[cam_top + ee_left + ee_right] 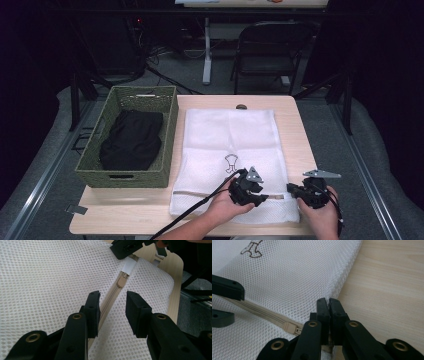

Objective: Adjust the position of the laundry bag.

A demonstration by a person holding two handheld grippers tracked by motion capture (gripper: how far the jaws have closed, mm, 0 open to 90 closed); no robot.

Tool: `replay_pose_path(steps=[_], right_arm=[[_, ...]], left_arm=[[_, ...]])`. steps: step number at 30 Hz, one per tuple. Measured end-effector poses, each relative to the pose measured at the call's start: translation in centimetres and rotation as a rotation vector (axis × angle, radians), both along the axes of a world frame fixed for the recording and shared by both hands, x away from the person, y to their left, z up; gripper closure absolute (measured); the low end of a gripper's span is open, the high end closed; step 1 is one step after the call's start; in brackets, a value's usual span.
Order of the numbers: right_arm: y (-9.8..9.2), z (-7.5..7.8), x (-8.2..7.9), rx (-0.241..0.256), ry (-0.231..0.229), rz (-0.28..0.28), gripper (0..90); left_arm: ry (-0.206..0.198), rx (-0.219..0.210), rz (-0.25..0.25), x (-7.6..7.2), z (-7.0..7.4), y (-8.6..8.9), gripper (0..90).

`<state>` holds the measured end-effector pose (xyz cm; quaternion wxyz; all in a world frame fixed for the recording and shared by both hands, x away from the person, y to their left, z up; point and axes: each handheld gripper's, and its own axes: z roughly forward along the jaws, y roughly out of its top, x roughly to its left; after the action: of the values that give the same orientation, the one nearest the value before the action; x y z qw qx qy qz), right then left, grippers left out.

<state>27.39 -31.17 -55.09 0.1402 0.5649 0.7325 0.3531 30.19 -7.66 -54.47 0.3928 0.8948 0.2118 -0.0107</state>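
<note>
Basket (95,170): at the table's left, with black clothing (132,140) lying inside; none of it has gone into the bag.
Mesh bag (230,135): flat on the table (295,115) just right of the basket, its zipper (110,301) running along the near edge and, as far as I can tell, zipped up, the slider (122,280) near the right end.
Left gripper (113,307): jaws apart, straddling the zipper line short of the slider, holding nothing.
Right gripper (328,303): jaws pressed together, apparently pinching the bag's corner by the zipper end.
Left to do: probably open the zipper, then load the clothing.
</note>
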Motion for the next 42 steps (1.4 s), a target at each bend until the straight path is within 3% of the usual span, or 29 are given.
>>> replay_pose_path(steps=[8, 19, 21, 37, 42], right_arm=[[0.1, 0.6, -0.2, 0.021, -0.024, 0.005, 87.7], [0.4, 1.1, -0.4, 0.024, -0.061, 0.016, 87.9], [0.5, 1.2, -0.4, 0.018, -0.066, 0.02, 88.0], [1.1, 1.6, -0.6, 0.041, -0.085, 0.05, 88.1], [1.3, 1.7, -0.6, 0.044, -0.094, 0.055, 88.1]], left_arm=[[0.038, -0.015, -0.037, -0.2, -0.6, -1.1, 67.9], [0.076, -0.018, -0.031, -0.1, -1.5, -2.0, 70.4], [0.07, -0.003, -0.026, -0.1, -1.6, -2.1, 70.8], [0.117, -0.029, -0.03, 0.5, -2.3, -2.7, 64.4], [0.115, -0.033, -0.037, 0.7, -2.3, -3.0, 62.2]])
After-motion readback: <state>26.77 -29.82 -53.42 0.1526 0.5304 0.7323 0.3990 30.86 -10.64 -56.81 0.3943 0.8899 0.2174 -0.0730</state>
